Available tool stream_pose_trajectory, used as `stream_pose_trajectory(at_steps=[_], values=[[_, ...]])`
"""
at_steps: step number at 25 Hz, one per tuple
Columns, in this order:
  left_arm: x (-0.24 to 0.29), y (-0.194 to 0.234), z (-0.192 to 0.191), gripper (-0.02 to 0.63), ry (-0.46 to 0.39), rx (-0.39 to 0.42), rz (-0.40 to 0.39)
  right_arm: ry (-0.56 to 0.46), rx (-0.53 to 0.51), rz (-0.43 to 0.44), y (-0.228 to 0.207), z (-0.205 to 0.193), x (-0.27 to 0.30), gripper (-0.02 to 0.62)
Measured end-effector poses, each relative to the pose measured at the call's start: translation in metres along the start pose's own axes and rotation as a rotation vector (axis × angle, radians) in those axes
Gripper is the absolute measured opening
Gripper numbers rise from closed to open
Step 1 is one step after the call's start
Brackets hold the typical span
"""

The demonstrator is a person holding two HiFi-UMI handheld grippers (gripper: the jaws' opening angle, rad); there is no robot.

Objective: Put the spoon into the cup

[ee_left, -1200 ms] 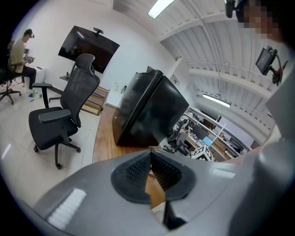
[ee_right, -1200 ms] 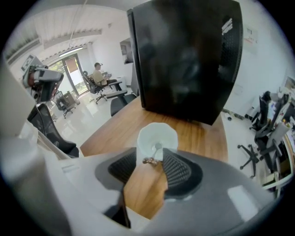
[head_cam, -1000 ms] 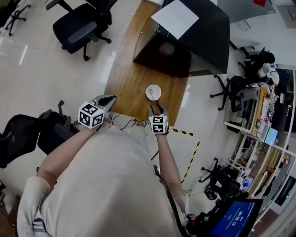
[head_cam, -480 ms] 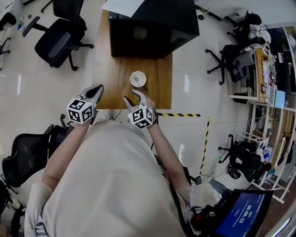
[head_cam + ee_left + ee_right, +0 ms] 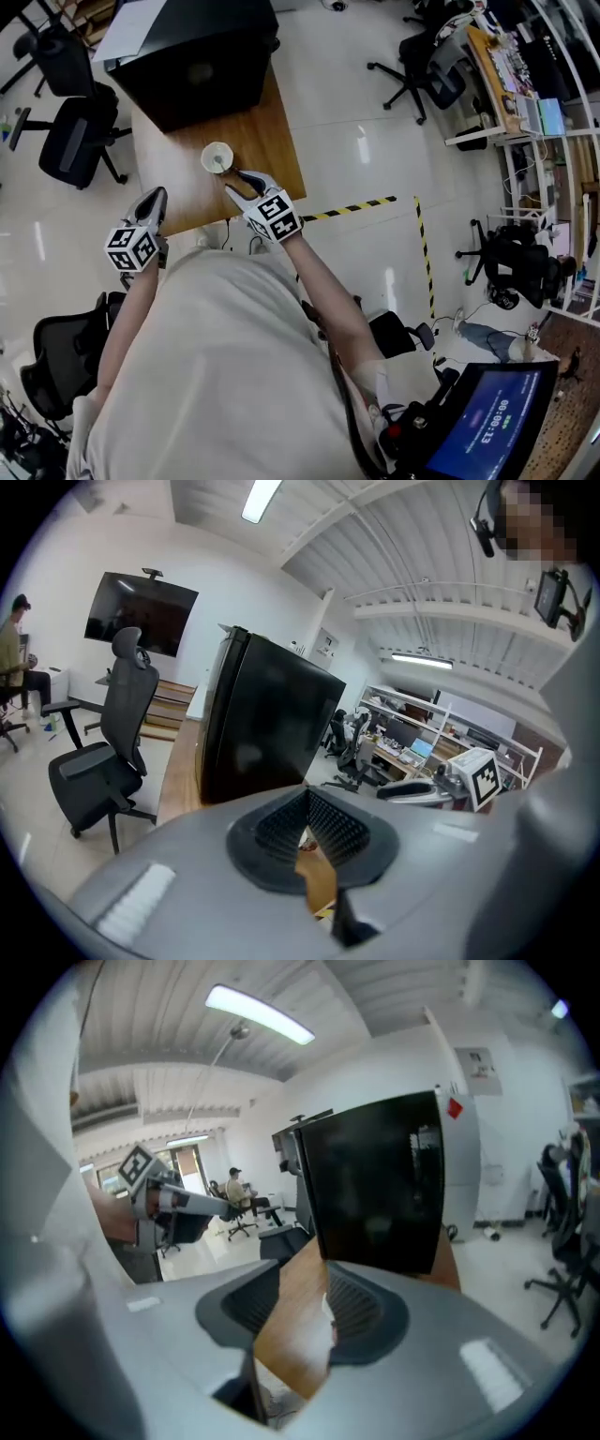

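Small pale spoon (image 5: 219, 163) looks seated in the white round cup (image 5: 215, 150). Lift the empty, parted, just-narrowing right tongs (image 5: 238, 183) clear without nudging it. Left tongs (image 5: 153, 199) are closed and empty.

The left gripper (image 5: 307, 803) has its jaws meeting at the tips, with nothing between them. Beyond, a black box (image 5: 262, 724) stands on a wooden table (image 5: 176, 766). An office chair (image 5: 103, 752) stands to the left, with a dark wall screen (image 5: 141, 616) far behind it.

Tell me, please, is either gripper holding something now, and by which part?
Nothing is held. The right gripper stands open, its fingers having just closed slightly on nothing; the left gripper is shut, empty. The spoon sits in the cup.
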State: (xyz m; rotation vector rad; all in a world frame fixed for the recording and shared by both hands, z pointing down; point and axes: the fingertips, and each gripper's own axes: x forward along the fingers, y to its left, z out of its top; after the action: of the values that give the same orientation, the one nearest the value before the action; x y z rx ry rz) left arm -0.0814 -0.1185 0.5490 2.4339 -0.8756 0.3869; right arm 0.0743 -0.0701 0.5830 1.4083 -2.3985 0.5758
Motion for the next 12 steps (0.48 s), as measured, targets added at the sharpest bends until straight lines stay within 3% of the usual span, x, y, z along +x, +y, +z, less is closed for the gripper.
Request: stream_pose_trajectory(at_steps=[7,12], values=[[0.011,-0.046,-0.009,0.000,-0.029,-0.014,0.034,-0.028,0.232,0.039,-0.030,-0.033,-0.075,0.158],[0.017,-0.100,-0.024,0.000,-0.042,-0.005,0.014,-0.045,0.281,0.005,-0.055,-0.063,-0.127,0.139]])
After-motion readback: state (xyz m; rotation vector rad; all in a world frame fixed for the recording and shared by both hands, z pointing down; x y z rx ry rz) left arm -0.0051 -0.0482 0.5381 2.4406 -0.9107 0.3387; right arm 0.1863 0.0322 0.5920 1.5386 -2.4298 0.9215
